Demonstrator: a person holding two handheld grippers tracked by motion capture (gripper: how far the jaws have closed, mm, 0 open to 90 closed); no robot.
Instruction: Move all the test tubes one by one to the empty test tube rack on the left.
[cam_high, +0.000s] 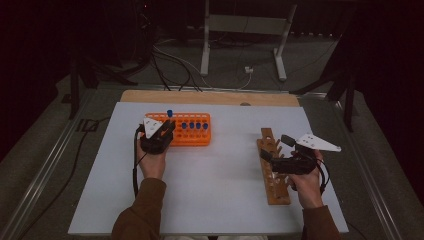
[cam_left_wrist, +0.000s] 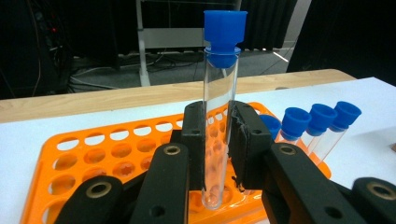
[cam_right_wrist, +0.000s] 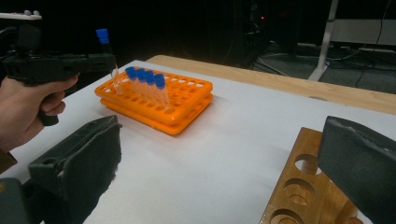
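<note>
The left tongs (cam_left_wrist: 218, 140) are gripping a blue-capped tube (cam_left_wrist: 219, 107) upright above the orange rack (cam_left_wrist: 93, 154), seemingly mid-transfer. The right tongs (cam_right_wrist: 224, 172) are gaping empty over the wooden rack (cam_right_wrist: 299, 196); next likely comes carrying the tube there.

Even overhead light falls on the white table (cam_high: 215, 195), which is bright with soft, faint shadows, while the far room is dark and all frames look slightly soft.
</note>
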